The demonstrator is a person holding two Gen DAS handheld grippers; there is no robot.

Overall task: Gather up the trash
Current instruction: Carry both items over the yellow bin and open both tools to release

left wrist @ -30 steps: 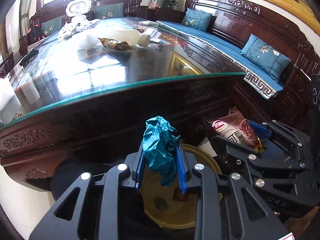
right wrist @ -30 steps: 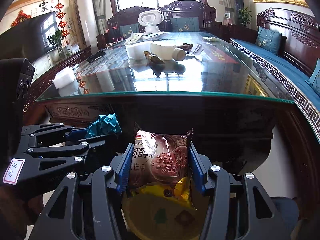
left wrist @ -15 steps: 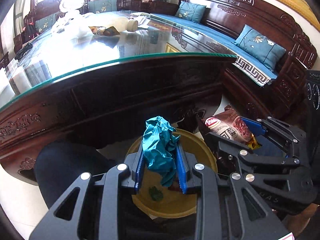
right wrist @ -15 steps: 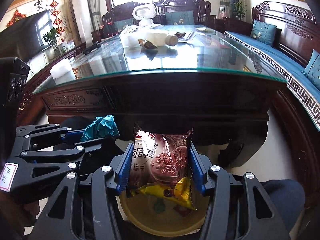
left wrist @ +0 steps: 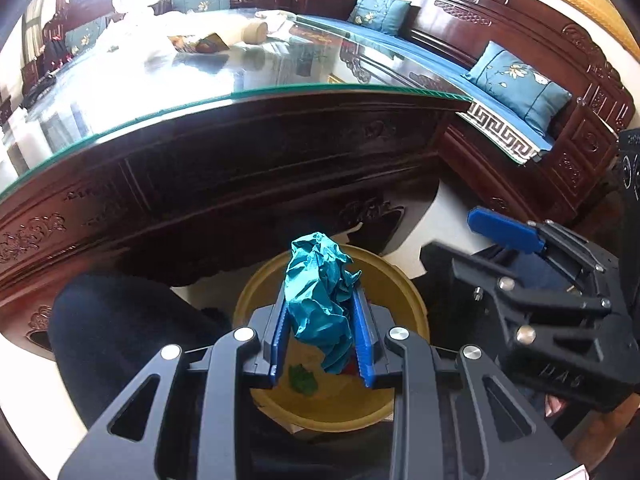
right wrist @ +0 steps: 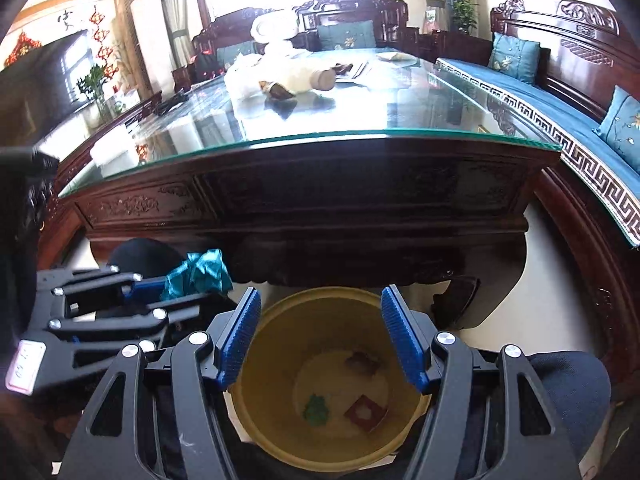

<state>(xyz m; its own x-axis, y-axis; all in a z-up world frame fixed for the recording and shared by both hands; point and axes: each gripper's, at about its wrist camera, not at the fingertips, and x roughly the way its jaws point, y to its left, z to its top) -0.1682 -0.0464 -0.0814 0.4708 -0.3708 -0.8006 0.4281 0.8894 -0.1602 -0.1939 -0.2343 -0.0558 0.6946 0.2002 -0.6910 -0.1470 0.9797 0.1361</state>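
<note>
My left gripper is shut on a crumpled teal paper and holds it over the yellow bin. It also shows at the left of the right wrist view. My right gripper is open and empty, straight above the yellow bin. The bin holds small scraps: a green one, a red one and a brown one. The snack bag is not in view. The right gripper appears at the right of the left wrist view.
A dark carved wooden table with a glass top stands just beyond the bin. More litter lies far back on it: a wrapper and a white bottle. A blue-cushioned wooden bench runs along the right. My knees flank the bin.
My right gripper has opened and the snack bag has left its jaws. Both grippers have tilted down toward the bin. The left gripper still grips the teal paper.
</note>
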